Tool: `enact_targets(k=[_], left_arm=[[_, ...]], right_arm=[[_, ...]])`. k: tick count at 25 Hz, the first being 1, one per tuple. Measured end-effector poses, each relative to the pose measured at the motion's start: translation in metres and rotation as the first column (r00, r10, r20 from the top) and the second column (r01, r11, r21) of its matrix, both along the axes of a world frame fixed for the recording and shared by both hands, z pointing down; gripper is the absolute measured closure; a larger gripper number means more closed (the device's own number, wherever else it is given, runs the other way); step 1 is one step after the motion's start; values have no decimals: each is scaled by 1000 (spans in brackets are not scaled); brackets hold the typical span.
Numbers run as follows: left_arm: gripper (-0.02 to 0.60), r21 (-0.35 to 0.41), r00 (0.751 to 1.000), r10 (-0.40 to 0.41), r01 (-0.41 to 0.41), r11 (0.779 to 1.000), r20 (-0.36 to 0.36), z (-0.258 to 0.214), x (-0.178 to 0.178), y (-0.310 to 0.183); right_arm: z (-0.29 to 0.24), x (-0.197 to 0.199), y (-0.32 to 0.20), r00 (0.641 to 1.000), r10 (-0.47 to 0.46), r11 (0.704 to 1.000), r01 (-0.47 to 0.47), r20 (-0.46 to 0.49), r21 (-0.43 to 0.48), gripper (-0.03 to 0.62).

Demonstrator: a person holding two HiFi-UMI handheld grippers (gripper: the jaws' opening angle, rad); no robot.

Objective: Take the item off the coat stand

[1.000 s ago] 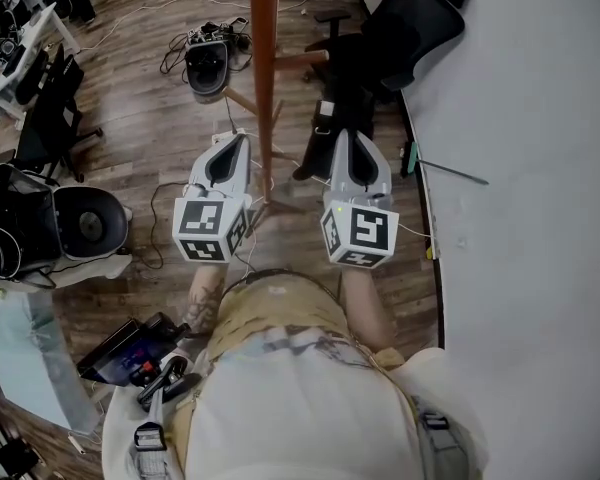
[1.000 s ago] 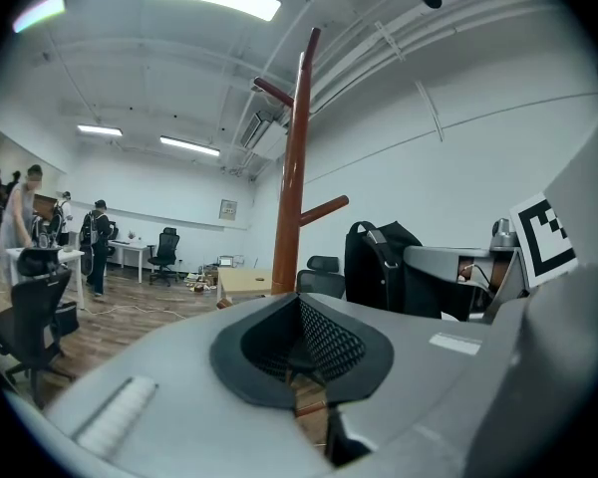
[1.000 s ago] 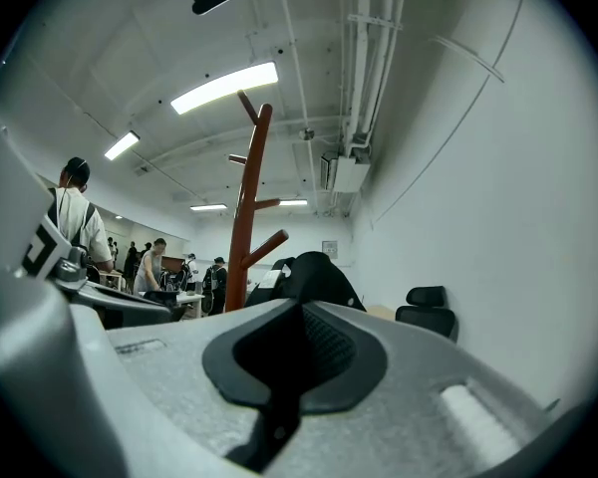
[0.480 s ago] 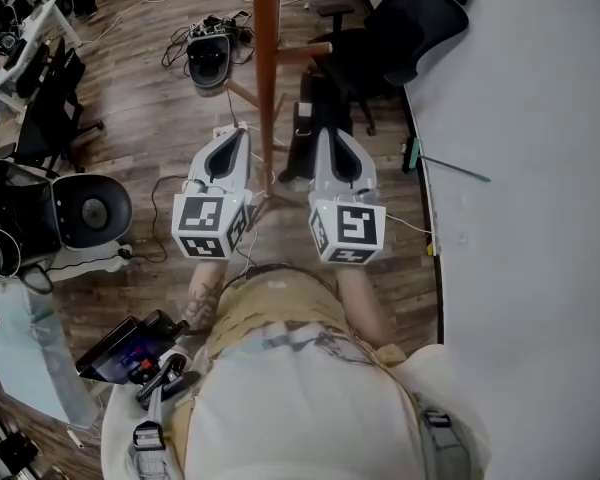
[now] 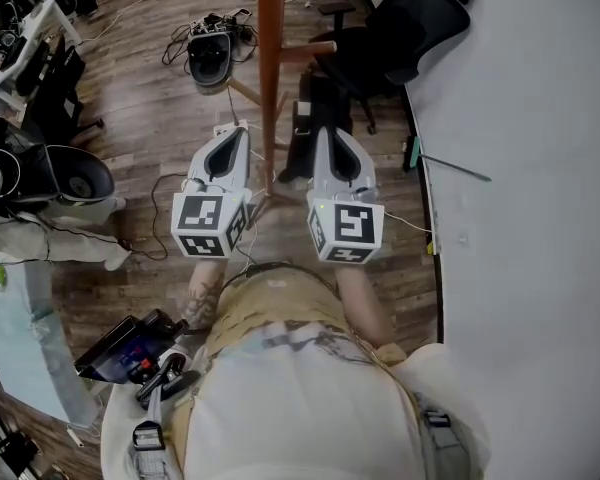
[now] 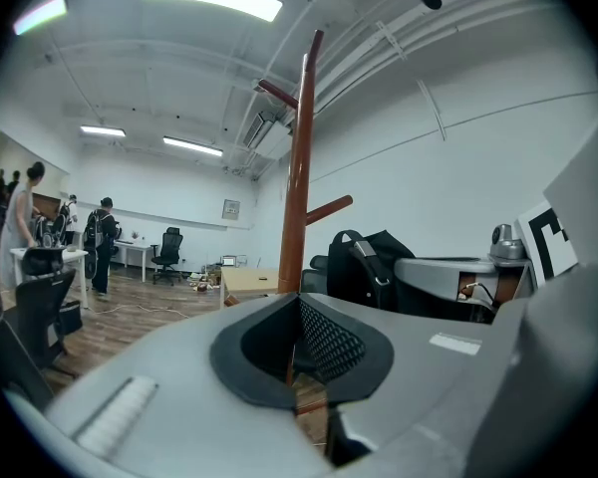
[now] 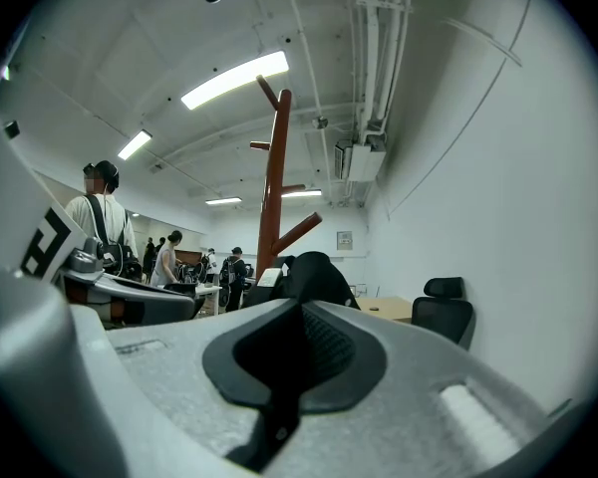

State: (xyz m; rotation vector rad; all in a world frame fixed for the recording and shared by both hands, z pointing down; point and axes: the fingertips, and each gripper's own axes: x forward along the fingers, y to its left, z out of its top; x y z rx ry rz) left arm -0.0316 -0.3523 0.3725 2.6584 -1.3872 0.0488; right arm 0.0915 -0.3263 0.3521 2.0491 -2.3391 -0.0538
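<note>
A brown wooden coat stand (image 5: 271,58) rises straight in front of me. A black backpack (image 5: 302,143) hangs on one of its low pegs, just right of the pole. My left gripper (image 5: 236,134) is on the pole's left and my right gripper (image 5: 325,134) on its right, with its tip right over the bag. Both are shut with nothing between the jaws. The left gripper view has the pole (image 6: 297,187) ahead and the backpack (image 6: 374,267) to the right, beyond the left gripper (image 6: 297,312). Past the right gripper (image 7: 301,317) I see the pole (image 7: 275,187) and the bag (image 7: 314,277).
A black office chair (image 5: 400,28) stands behind the bag against a white wall (image 5: 530,168). A headset with cables (image 5: 208,58) lies on the wooden floor left of the stand. A person (image 5: 40,208) is bent over at the far left. Several people stand further off.
My right gripper has shifted left, closer to the pole and over the backpack. The left gripper has stayed put. The person at the far left has moved.
</note>
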Motion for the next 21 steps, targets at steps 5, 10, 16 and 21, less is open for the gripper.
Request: enact_targets(k=[5,10,16,21], left_arm=[[583,-3,1000,-3,3,1000,-2,0,-1,0],[583,-6,1000,0,0,1000,-3,1,0,0],[583,-10,1000,0,0,1000,-2,3,0,1],[583,-12,1000,-2,2,1000,-2,3,1,0]], right_arm=[[2,3,1,1000,8,1000,-8,8,-3,592],[4,5,1,1000,16,1000,-16,12,-15,591],[6,6,1,1000,18,1000,-18,10,-21,591],[9,7,1,1000,18,999,-17,15,-30,591]])
